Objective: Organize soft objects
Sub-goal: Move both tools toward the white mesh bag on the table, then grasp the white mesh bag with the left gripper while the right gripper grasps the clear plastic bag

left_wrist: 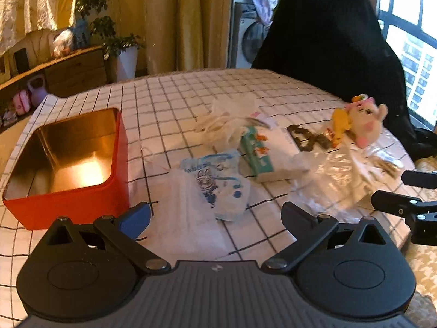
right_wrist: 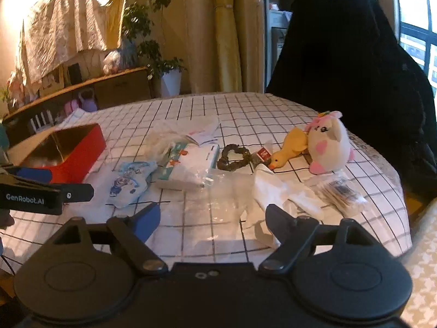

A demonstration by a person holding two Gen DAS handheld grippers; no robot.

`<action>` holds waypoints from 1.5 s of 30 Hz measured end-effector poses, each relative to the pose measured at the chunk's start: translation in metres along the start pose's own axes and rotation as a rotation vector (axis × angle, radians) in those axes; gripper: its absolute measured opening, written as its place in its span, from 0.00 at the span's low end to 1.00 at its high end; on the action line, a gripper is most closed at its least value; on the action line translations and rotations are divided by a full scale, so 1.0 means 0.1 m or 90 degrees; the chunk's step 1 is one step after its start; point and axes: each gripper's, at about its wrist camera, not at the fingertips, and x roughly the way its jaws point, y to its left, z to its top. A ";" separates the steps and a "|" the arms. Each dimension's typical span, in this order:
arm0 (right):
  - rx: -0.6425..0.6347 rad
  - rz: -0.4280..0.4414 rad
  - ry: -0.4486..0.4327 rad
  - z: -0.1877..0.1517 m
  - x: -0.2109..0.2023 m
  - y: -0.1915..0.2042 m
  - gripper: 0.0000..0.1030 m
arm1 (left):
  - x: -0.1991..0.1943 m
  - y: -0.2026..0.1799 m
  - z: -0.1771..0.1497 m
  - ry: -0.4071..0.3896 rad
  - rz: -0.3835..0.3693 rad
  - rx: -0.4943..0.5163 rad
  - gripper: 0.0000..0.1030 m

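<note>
Both tools hang spread and empty above the checked counter [left_wrist: 169, 93]. The left tool [left_wrist: 215, 216] faces a blue-print pouch [left_wrist: 218, 180] lying just ahead of its fingers, with the open red tin [left_wrist: 68, 205] ahead to its left; that pouch looks the likely first pick. Best to drop low, pinch the bulk of the cloth rather than an edge, then lift clear of the tin's rim.

Ahead of the right tool [right_wrist: 213, 218] lie clear plastic [right_wrist: 218, 191] and white cloth [right_wrist: 278, 194]; beyond them sit a tissue pack [right_wrist: 191, 169], scrunchie [right_wrist: 233, 158], duck [right_wrist: 289, 147] and plush [right_wrist: 330, 147]. The crinkly plastic may snag a grab.
</note>
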 end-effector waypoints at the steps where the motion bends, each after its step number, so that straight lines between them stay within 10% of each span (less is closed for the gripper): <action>1: -0.008 0.000 0.003 0.01 0.06 0.00 0.82 | 0.04 0.01 0.00 0.006 0.003 -0.002 0.99; 12: -0.036 0.031 0.100 -0.09 0.73 0.14 0.84 | 0.43 0.15 -0.09 0.059 0.052 0.001 0.97; 32: -0.095 0.049 0.125 -0.23 0.90 0.31 0.97 | 0.58 0.20 -0.13 0.078 0.023 -0.017 0.48; 37: -0.096 0.051 0.115 -0.21 0.87 0.30 0.79 | 0.56 0.22 -0.12 0.075 0.018 -0.026 0.33; 45: -0.122 0.050 0.106 -0.18 0.82 0.34 0.18 | 0.50 0.23 -0.12 0.066 0.014 -0.029 0.26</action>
